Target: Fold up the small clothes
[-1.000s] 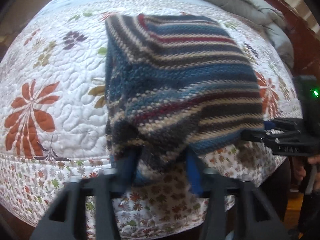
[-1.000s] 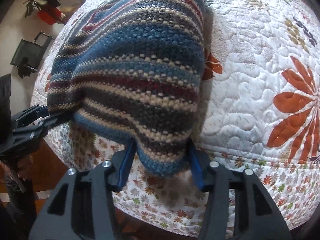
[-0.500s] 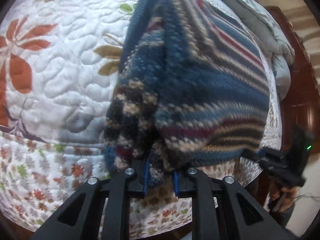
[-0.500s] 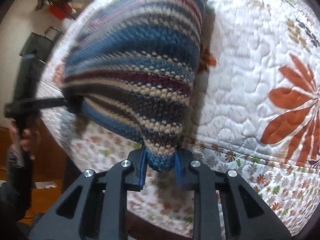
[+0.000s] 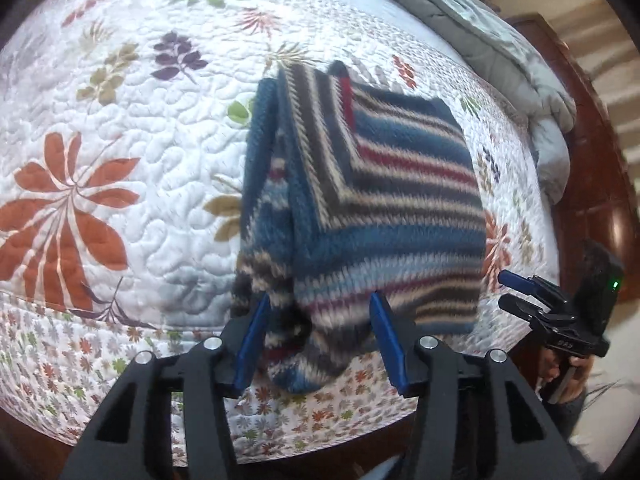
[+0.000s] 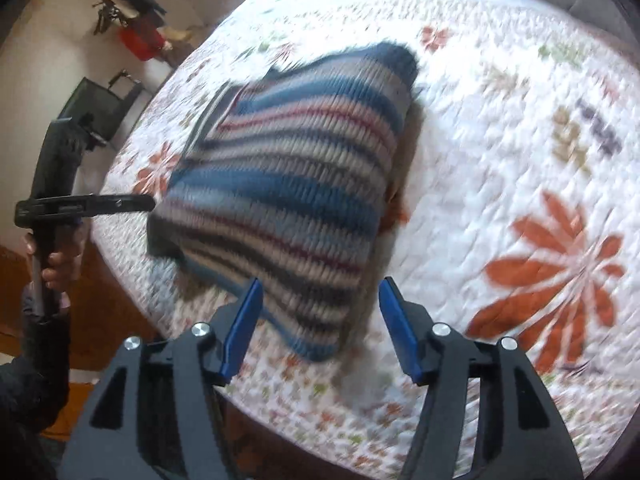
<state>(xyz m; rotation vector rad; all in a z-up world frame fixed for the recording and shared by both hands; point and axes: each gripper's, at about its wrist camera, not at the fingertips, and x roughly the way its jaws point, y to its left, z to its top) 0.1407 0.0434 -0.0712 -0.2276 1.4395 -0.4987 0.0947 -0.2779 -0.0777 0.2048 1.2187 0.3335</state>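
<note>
On the bed's floral quilt [image 5: 120, 128], near its front edge, the striped knit garment [image 5: 384, 216] is lying folded, its lower corner hanging a little over the flowered border. I am looking down at it through both wrist cameras.

My left claw [image 5: 320, 340] is opening: its blue pads [image 5: 252, 340] are standing apart on either side of the garment's near-left corner, which sits in the gap, and they are not pressing on the knit. My right claw [image 6: 320, 326] is opening too, its pads [image 6: 240, 328] spread wider than the near-right corner [image 6: 316, 344] lying between them, with no contact that I can make out; this view is blurring.

From the left camera I am seeing the right claw [image 5: 516, 292] off the garment's right edge, just clear of it. From the right camera the left claw's tip [image 6: 136, 202] is sitting at the garment's left edge; I cannot tell whether it is touching. A hand [image 6: 60, 264] is gripping that handle.
</note>
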